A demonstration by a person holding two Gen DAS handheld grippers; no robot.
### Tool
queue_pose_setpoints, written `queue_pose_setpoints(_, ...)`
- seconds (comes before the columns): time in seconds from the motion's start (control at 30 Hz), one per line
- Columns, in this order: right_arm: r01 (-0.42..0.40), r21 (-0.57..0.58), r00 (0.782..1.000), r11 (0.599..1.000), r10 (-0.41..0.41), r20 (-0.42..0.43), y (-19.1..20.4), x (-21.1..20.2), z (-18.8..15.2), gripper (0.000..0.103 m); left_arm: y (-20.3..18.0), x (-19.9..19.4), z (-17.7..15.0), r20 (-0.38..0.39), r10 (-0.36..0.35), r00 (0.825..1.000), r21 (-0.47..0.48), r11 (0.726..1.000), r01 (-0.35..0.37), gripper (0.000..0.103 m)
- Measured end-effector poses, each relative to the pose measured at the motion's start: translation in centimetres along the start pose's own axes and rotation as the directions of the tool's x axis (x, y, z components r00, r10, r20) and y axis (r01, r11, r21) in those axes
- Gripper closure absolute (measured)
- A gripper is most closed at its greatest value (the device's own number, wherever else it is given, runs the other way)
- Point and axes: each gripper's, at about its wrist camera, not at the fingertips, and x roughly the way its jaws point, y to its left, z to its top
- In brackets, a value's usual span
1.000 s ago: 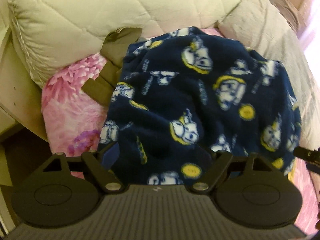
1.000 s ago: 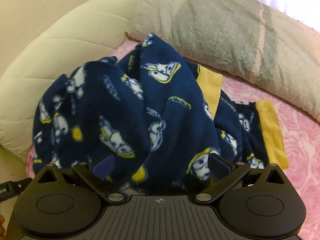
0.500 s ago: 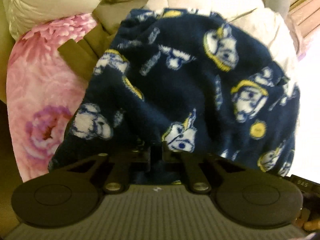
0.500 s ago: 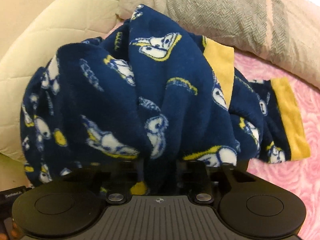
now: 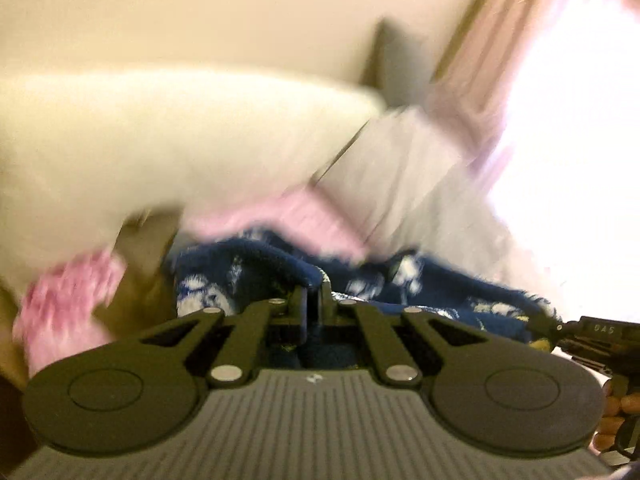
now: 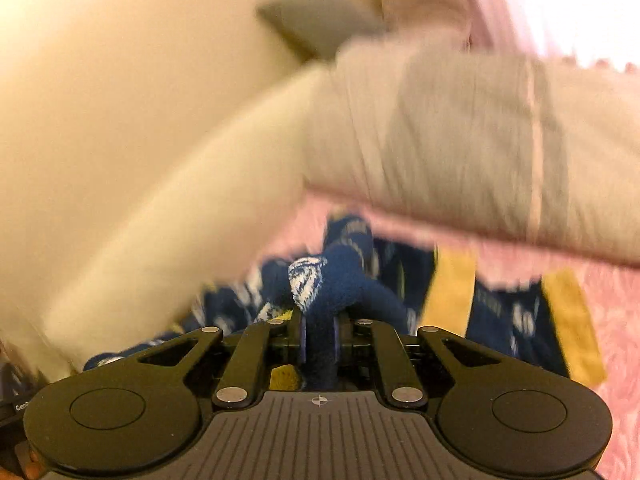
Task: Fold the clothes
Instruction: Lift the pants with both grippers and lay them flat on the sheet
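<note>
Now both grippers pinch the navy cartoon-print fleece garment [image 6: 352, 276] above the pink floral bedspread [image 6: 616, 304]: right gripper [image 6: 319, 330] has just closed on a thick fold, left gripper [image 5: 314, 306] clamps an edge. Lift evenly, spreading apart so it hangs flat.

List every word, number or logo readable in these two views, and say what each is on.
"GenR", cut off by the frame edge: white print on the other gripper's black body, right wrist view.
Characters resembling "0AS", blurred, uncertain: on the other gripper, left wrist view.
Small emblem, no letters: on each gripper's grey housing.
</note>
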Motion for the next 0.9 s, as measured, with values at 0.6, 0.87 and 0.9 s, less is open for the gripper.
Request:
queue_pose_setpoints(0.6, 0.146, 0.194, 0.751, 0.97, -0.236, 0.616, -9.1, -39.8, 1.2, 0.093, -32.7, -13.9, 0.7, 0.092, -0.678, 0.729, 0.357, 0.706, 0.612, 0.101)
queue_pose_setpoints(0.87, 0.314, 0.305, 0.607, 0.899, -0.437, 0.663, -13.7, -55.5, -3.6, 0.093, -47.5, -15.8, -6.4, -0.178, -0.764, 0.62, 0.307, 0.556, 0.773, 0.097)
queue_pose_setpoints(0.9, 0.349, 0.329, 0.598, 0.878, -0.479, 0.643, -14.5, -56.3, -4.2, 0.082, -49.1, -15.0, -7.8, -0.255, -0.725, 0.64, 0.293, 0.573, 0.765, 0.096)
